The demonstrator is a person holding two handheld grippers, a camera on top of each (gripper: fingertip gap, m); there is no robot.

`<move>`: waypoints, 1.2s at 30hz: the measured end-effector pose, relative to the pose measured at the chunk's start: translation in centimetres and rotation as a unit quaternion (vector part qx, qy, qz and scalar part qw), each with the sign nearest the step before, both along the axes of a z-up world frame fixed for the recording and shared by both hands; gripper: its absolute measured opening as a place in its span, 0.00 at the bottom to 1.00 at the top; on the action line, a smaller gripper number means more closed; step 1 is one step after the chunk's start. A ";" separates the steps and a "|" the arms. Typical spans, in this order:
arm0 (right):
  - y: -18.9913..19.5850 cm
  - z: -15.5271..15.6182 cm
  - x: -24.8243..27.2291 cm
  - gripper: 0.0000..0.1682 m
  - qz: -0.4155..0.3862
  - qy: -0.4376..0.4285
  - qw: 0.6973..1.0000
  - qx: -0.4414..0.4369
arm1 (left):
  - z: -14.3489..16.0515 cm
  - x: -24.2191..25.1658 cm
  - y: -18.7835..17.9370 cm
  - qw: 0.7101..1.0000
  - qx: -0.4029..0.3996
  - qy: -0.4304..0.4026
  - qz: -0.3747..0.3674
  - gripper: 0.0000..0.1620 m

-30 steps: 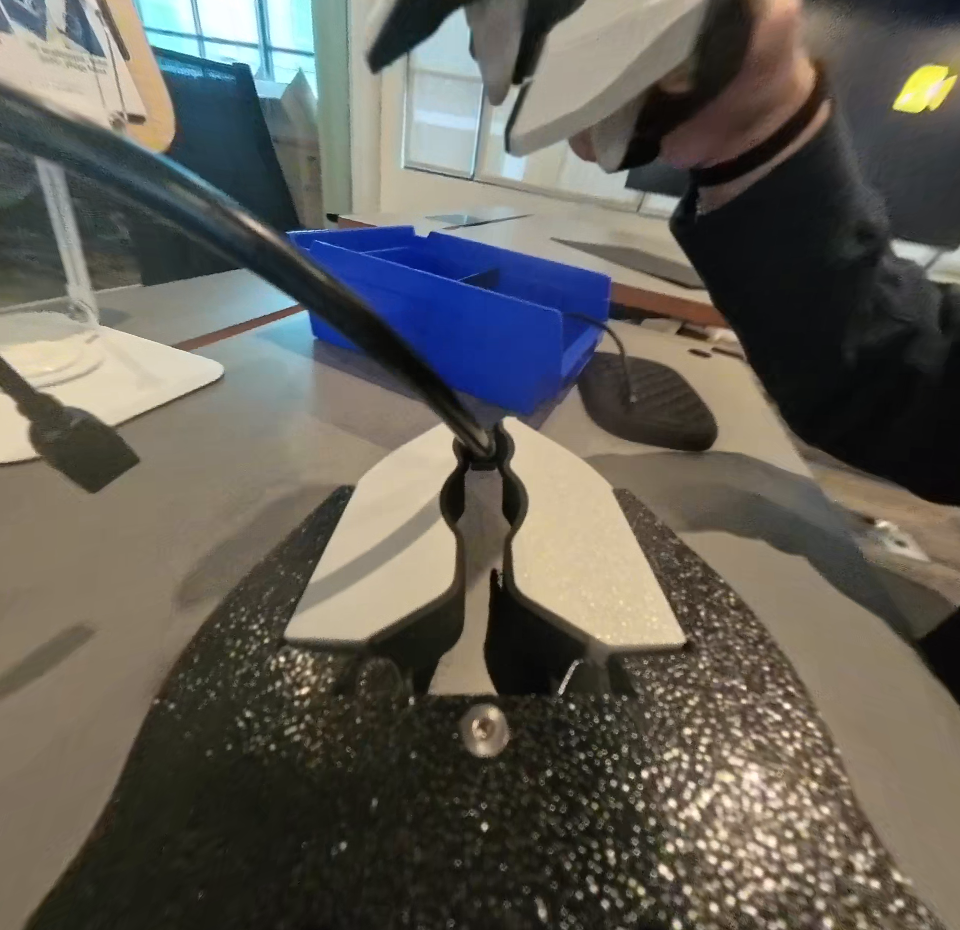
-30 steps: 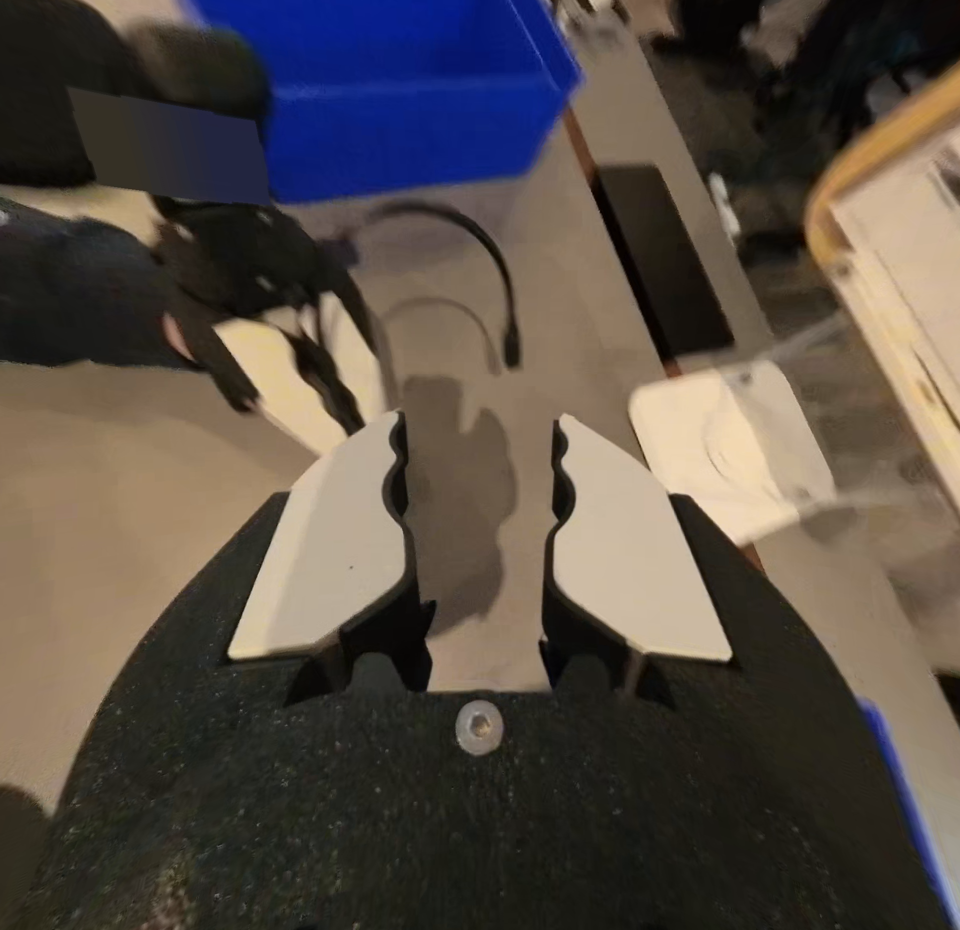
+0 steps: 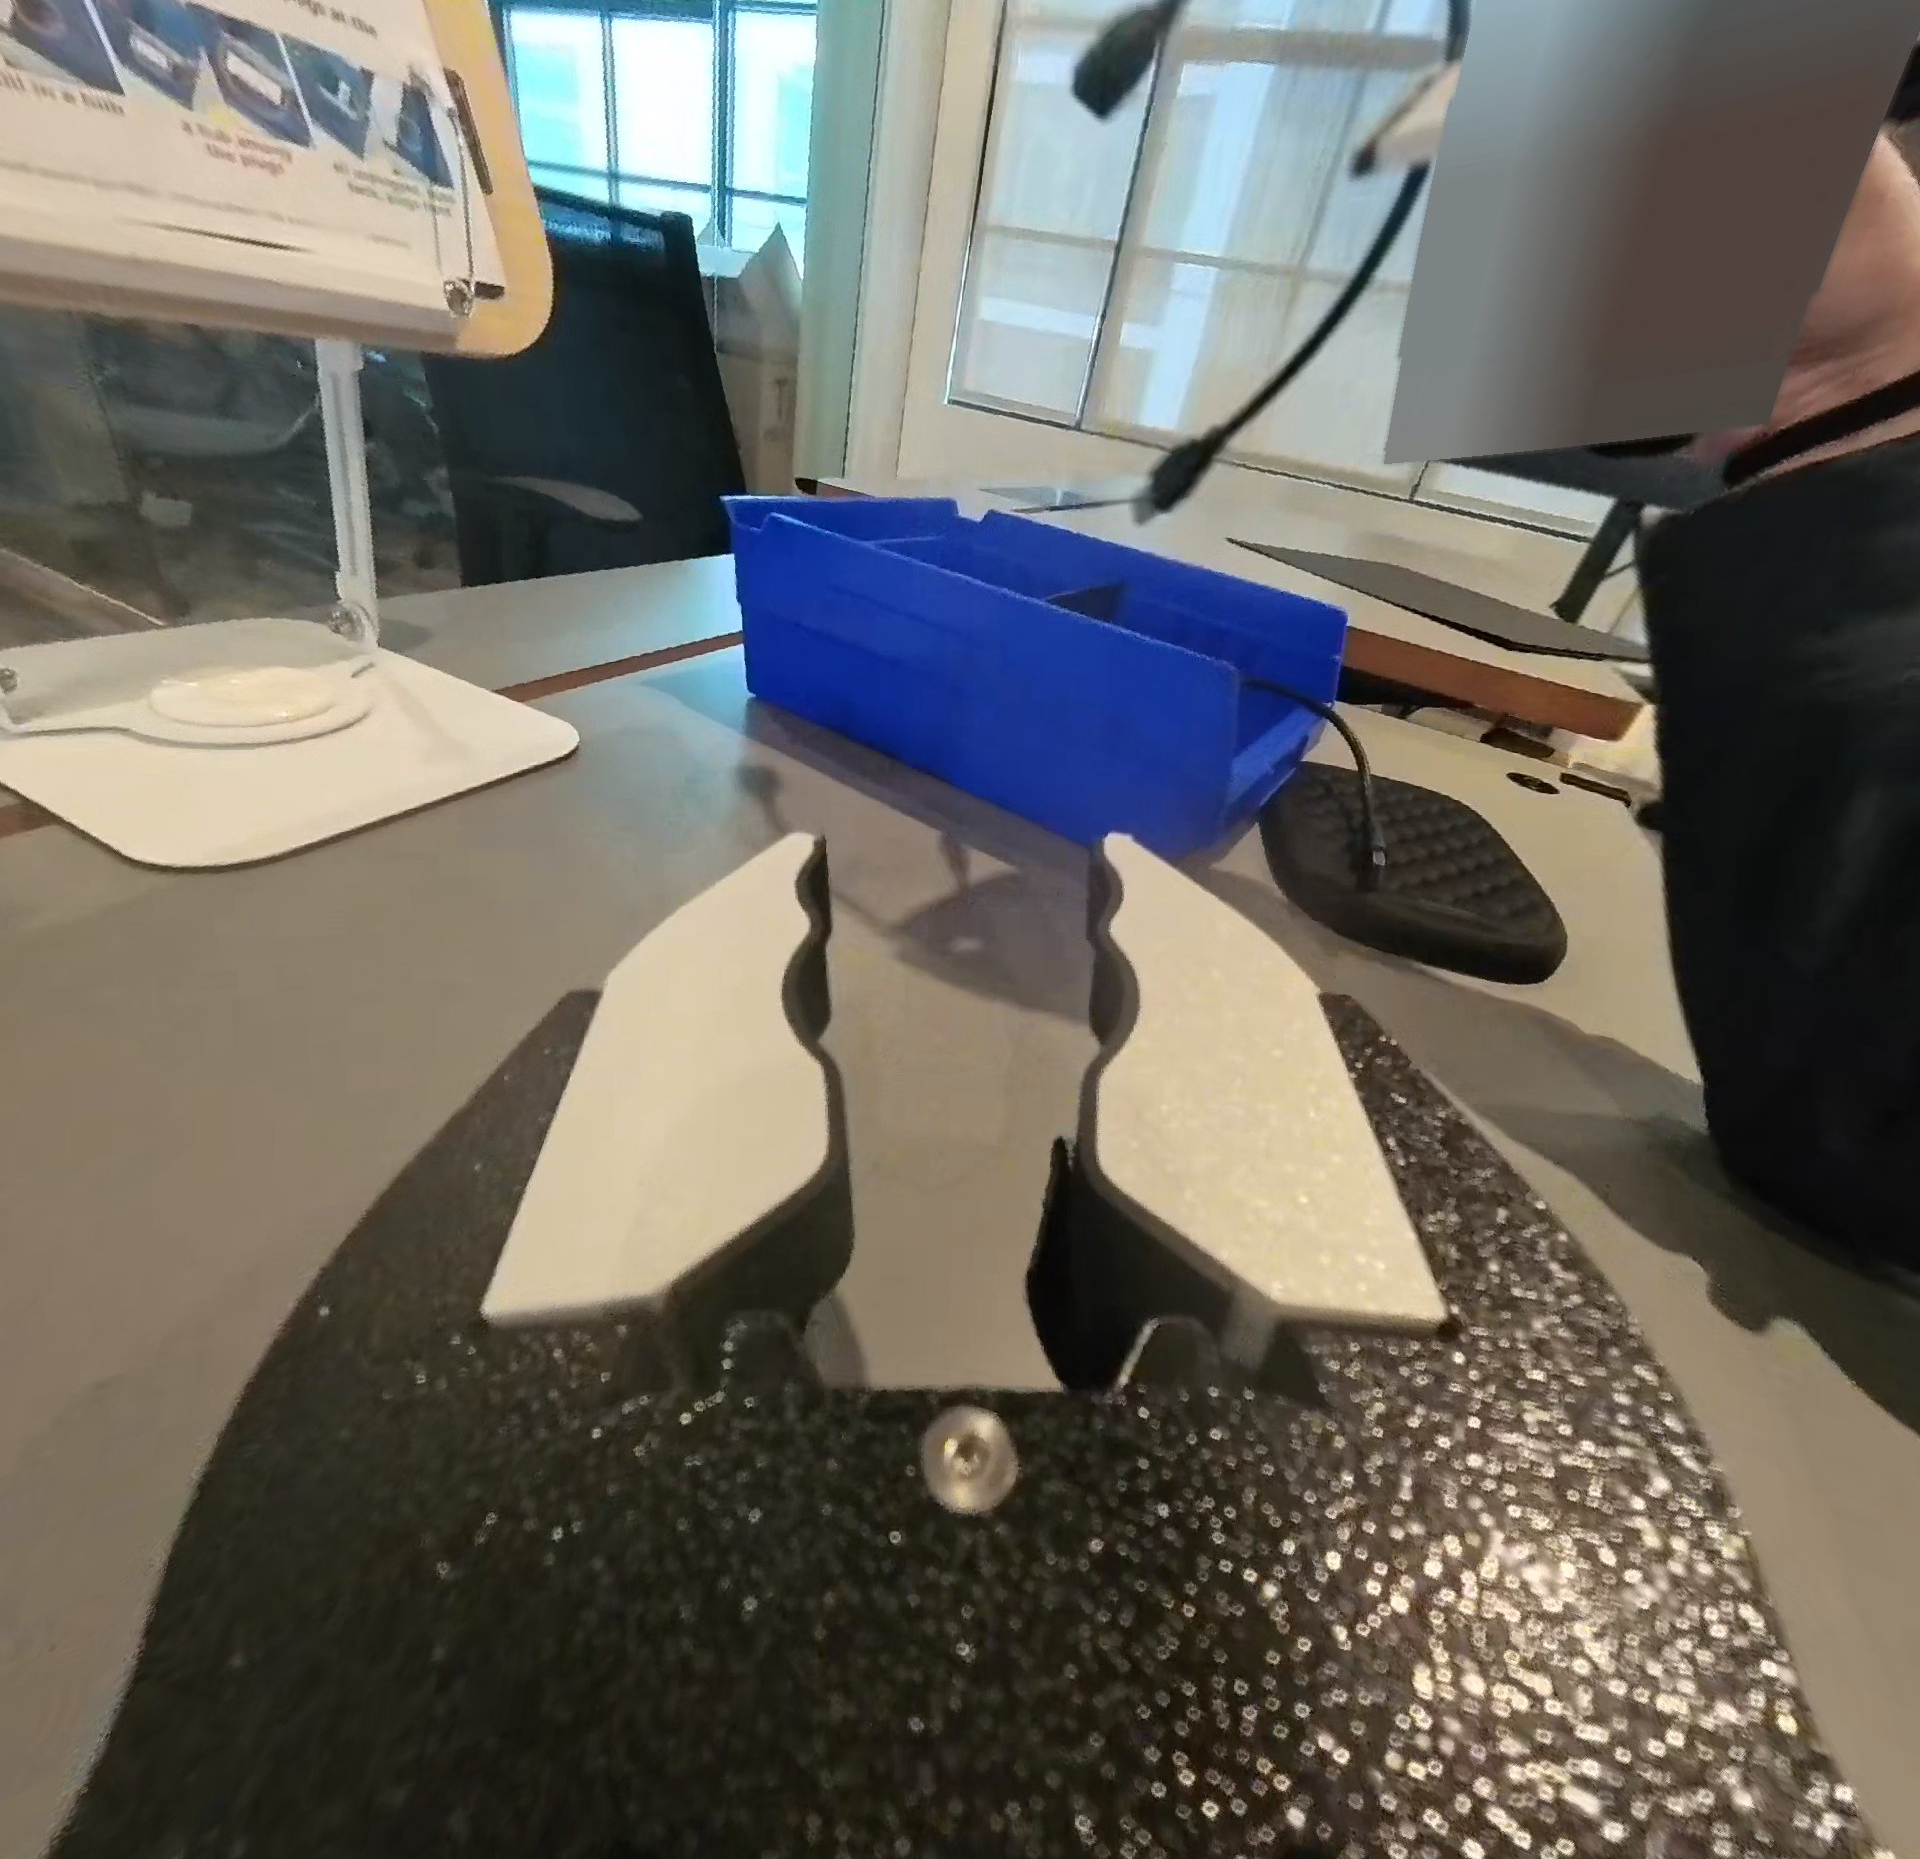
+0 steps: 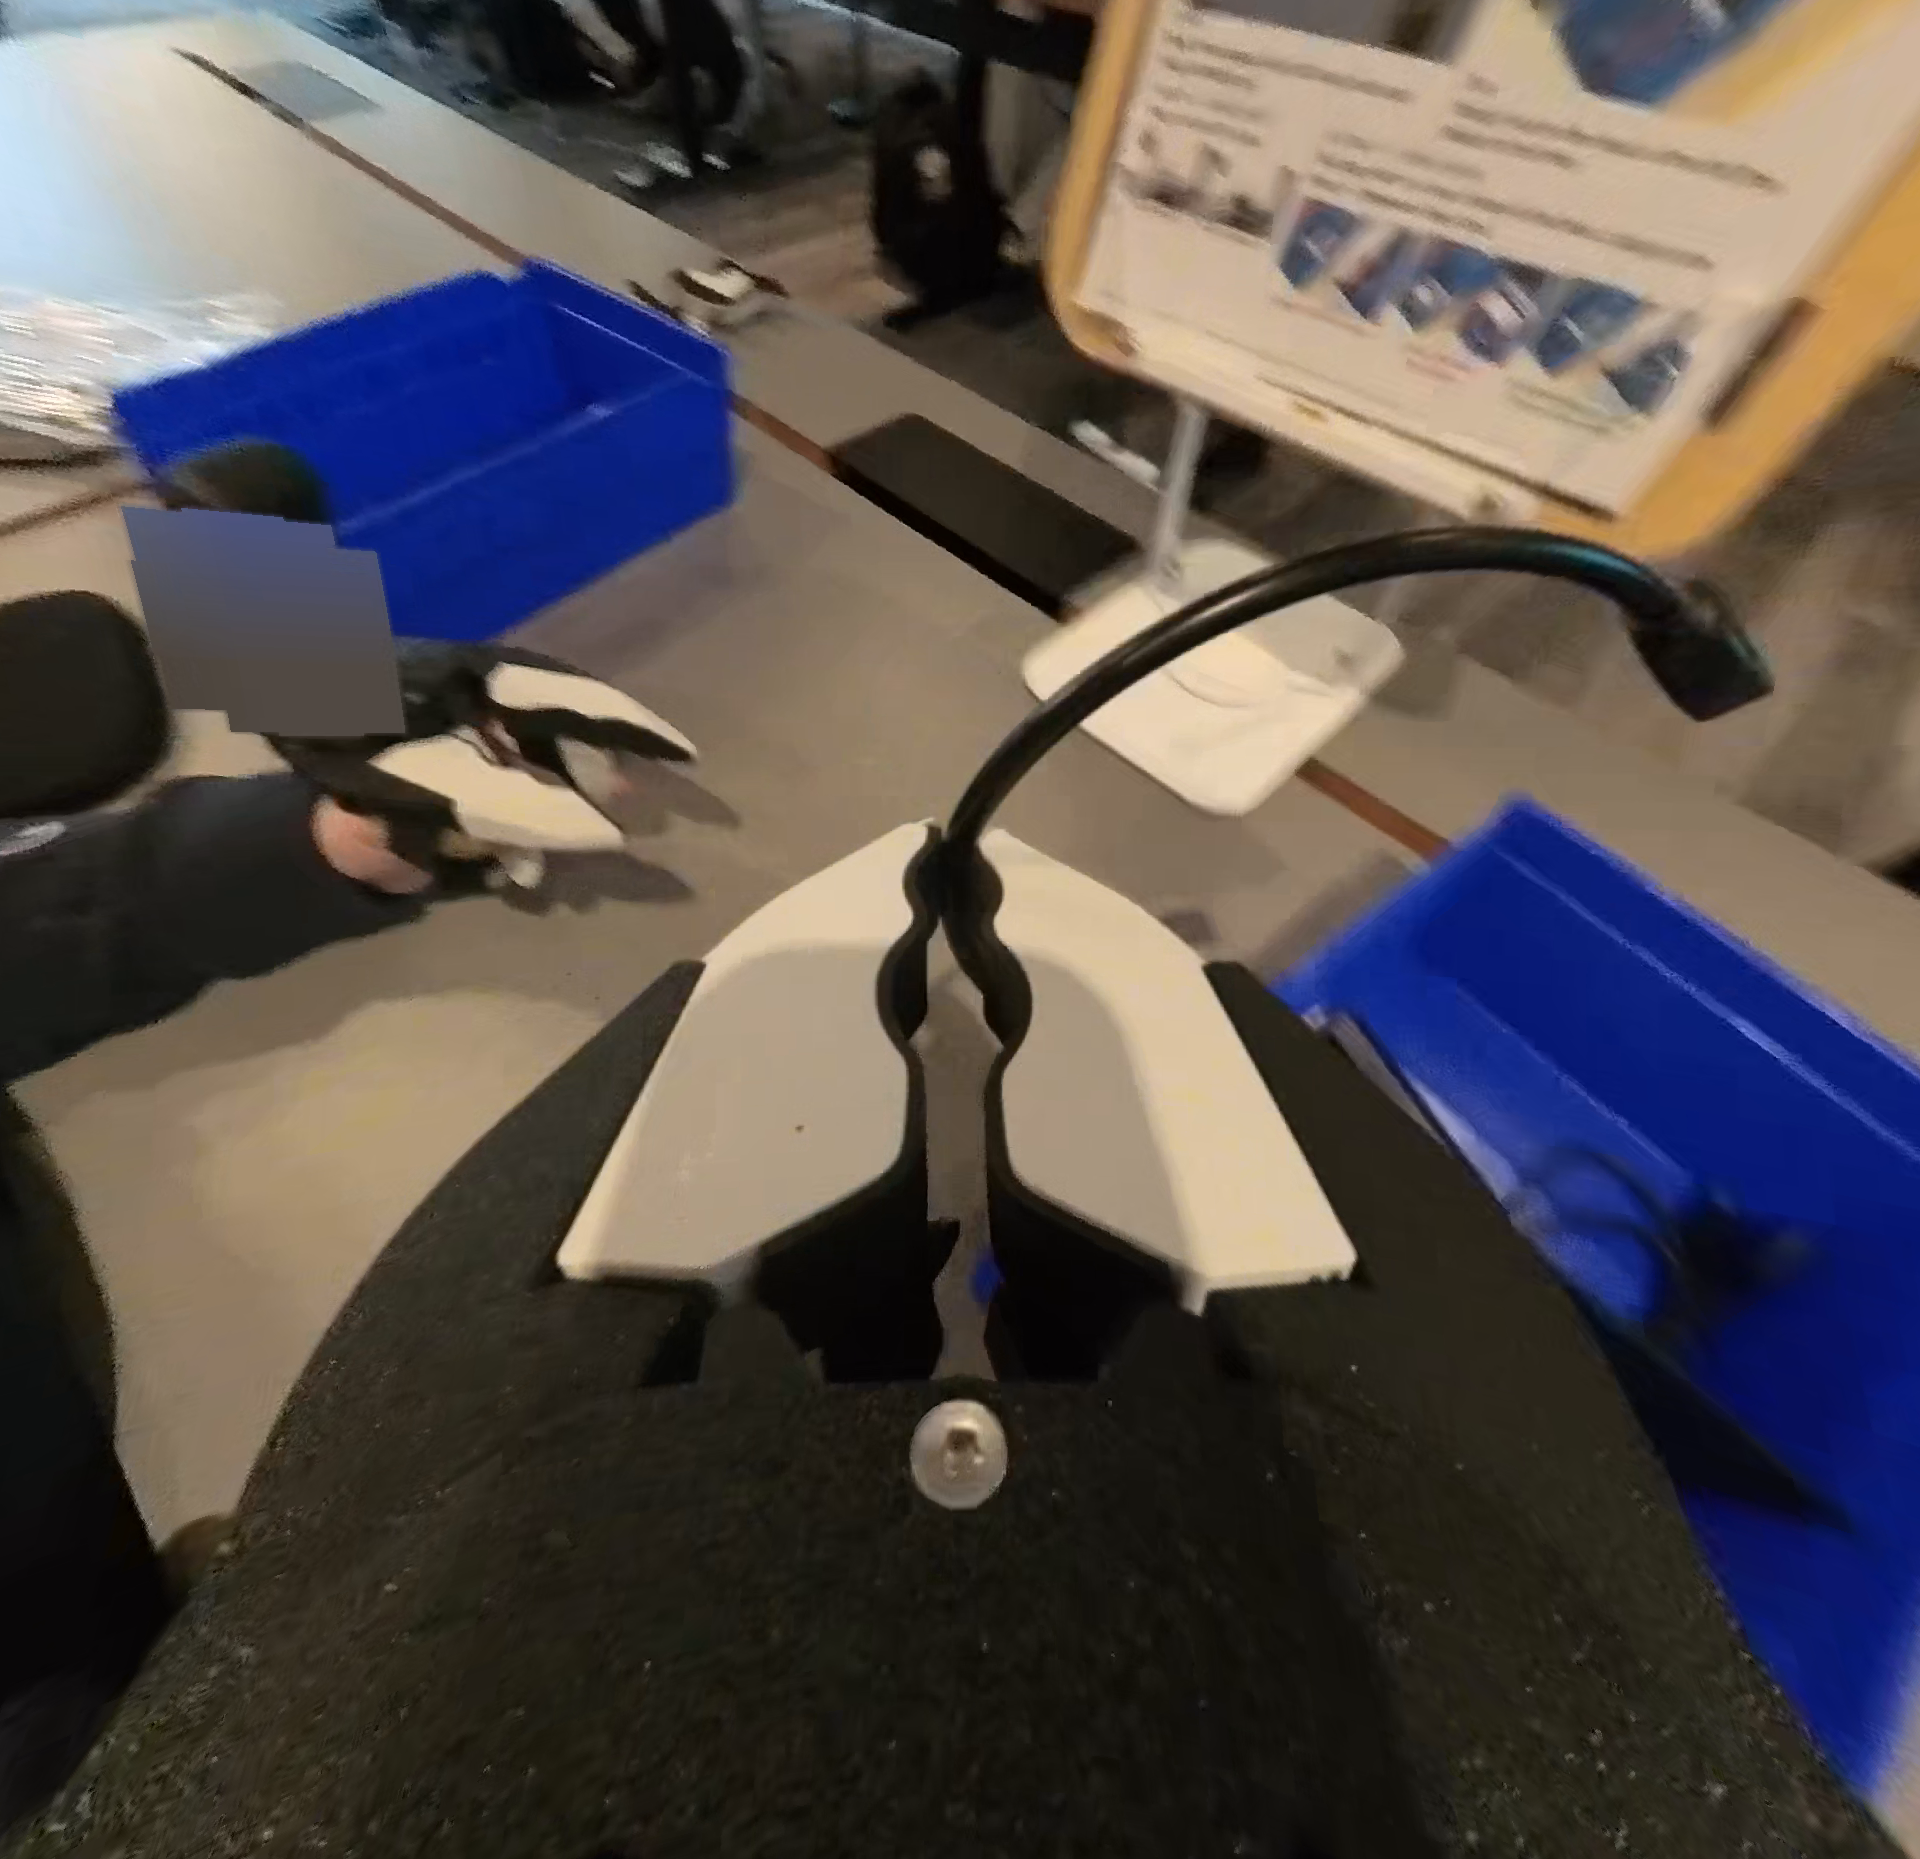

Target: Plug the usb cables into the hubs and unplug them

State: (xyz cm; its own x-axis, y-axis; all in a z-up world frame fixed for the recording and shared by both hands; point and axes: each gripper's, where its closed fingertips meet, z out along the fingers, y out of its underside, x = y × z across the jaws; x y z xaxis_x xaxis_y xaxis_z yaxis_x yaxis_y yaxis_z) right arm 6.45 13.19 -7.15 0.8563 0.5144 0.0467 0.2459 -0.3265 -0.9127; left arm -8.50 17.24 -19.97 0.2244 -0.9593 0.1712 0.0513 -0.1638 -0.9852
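My right gripper (image 4: 951, 843) is shut on a black USB cable (image 4: 1247, 583), held in the air. The cable arcs up and right to its plug (image 4: 1704, 666). In the left wrist view the same cable (image 3: 1340, 303) hangs high at the upper right with both ends free. My left gripper (image 3: 961, 859) is open and empty, low over the grey table (image 3: 312, 1030). It also shows in the right wrist view (image 4: 582, 770), to the left of the cable. A second black cable (image 3: 1351, 760) droops out of the blue bin (image 3: 987, 687). No hub is in view.
A black textured pad (image 3: 1434, 895) lies right of the bin. A sign on a clear post with a white base (image 3: 260, 760) stands at the left. In the right wrist view a second blue bin (image 4: 1610, 1030) sits close on the right, holding something dark and blurred.
My left gripper has let go of the cable and opened. My right gripper, open before, has shut on the cable and lifted it.
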 end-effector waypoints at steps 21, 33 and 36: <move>-2.2 -12.3 10.7 0.03 -0.225 -0.048 0.920 -0.316 | -1.1 0.3 0.2 0.999 -0.030 0.010 -0.009 0.27; -0.9 -15.6 10.9 0.03 -0.209 -0.029 0.903 -0.374 | -1.1 0.2 0.4 0.999 -0.044 0.004 -0.011 0.26; 0.1 -17.0 10.3 0.03 -0.192 -0.035 0.896 -0.399 | -1.2 0.2 0.4 0.999 -0.043 0.005 -0.012 0.26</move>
